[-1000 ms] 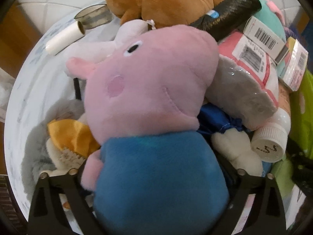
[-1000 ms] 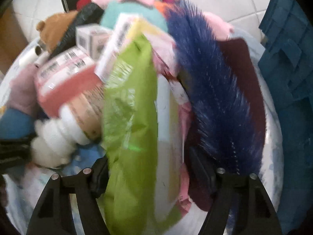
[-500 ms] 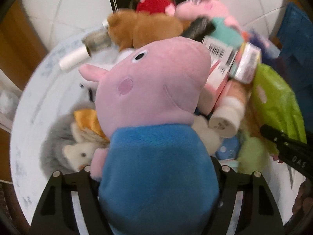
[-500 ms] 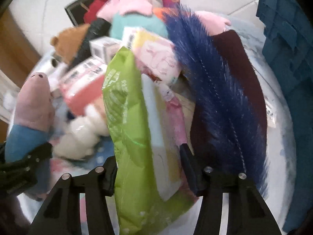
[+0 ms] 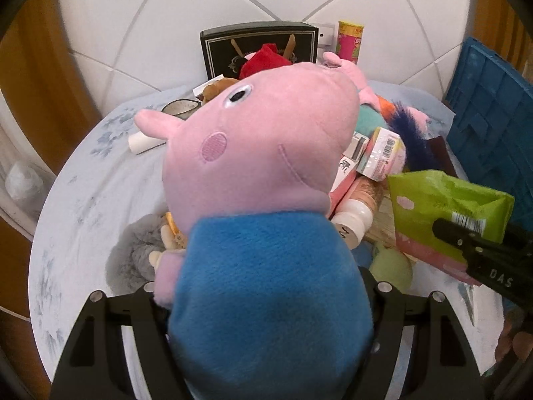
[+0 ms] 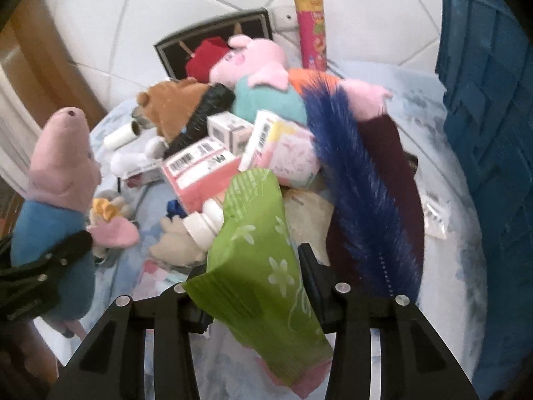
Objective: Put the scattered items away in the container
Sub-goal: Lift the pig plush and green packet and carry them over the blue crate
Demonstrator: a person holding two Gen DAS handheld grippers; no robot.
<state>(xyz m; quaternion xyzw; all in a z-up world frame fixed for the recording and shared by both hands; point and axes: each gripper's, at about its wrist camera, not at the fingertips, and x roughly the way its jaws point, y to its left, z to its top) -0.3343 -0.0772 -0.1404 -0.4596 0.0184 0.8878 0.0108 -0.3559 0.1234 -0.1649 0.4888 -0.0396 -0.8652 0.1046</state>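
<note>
With the left gripper (image 5: 266, 303) clamping the pig plush (image 5: 266, 180) and the right gripper (image 6: 253, 286) pinching the green packet (image 6: 260, 250), both clear above the cluttered bench (image 5: 100, 180), carry each rightward over the blue crate (image 6: 489, 106), keeping the fingers (image 6: 313, 273) tight.

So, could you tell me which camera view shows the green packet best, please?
The right wrist view: the green packet fills the middle, its flower print clear, clamped in the right gripper. The left wrist view shows only its crumpled top end at the right edge, behind the pig plush held in the left gripper.
</note>
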